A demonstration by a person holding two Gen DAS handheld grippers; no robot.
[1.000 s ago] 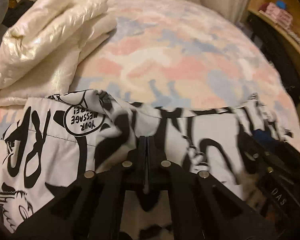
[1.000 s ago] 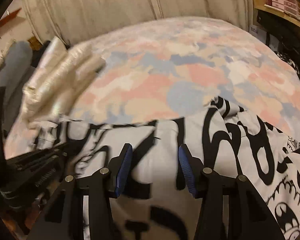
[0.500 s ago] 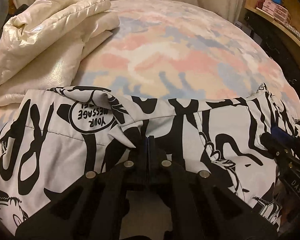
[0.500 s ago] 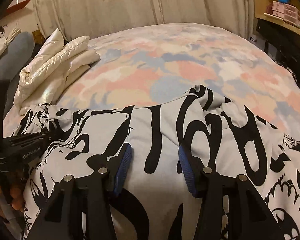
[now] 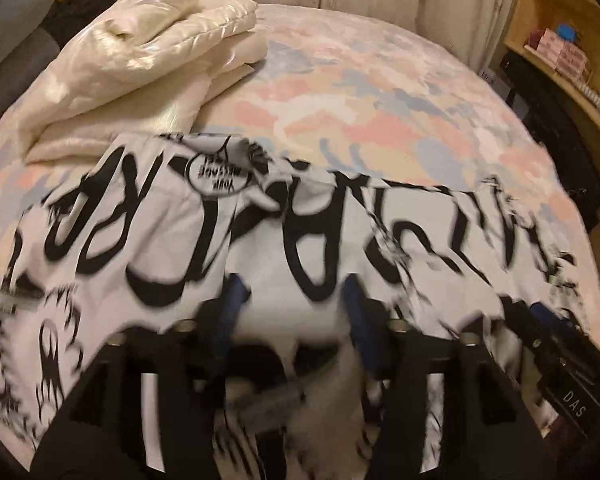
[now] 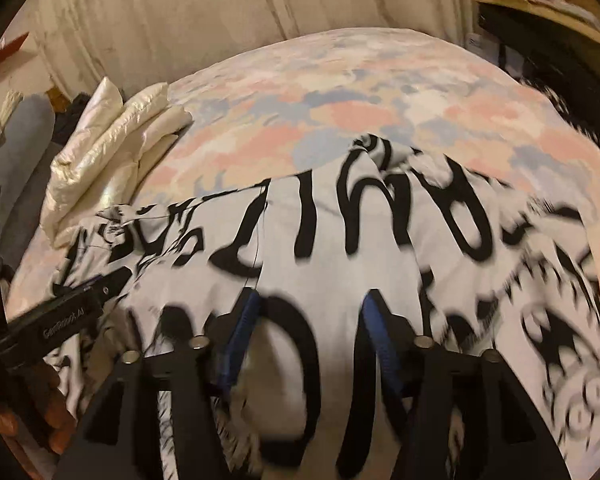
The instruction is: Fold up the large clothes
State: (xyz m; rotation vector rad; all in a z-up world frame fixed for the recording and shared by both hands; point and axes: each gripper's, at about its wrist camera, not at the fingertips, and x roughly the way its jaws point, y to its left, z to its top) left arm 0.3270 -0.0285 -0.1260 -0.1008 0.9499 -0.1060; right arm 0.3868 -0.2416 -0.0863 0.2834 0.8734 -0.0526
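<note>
Two claws opening over graffiti-print garment [image 5: 172,248], left claw [image 5: 294,304], right claw [image 6: 312,320]

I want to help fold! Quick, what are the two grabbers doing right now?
Left gripper: jaws opening, holding nothing; the black-and-white jacket lies under it.
Right gripper: jaws opening, holding nothing, over the same jacket.

My right claw [image 6: 308,336] is opening over the black-and-white printed garment [image 6: 320,240] spread on the pastel bed [image 6: 340,92], cloth between its blue pads, left claw [image 6: 60,320] beside, cream jacket [image 6: 108,148] beyond.
</note>
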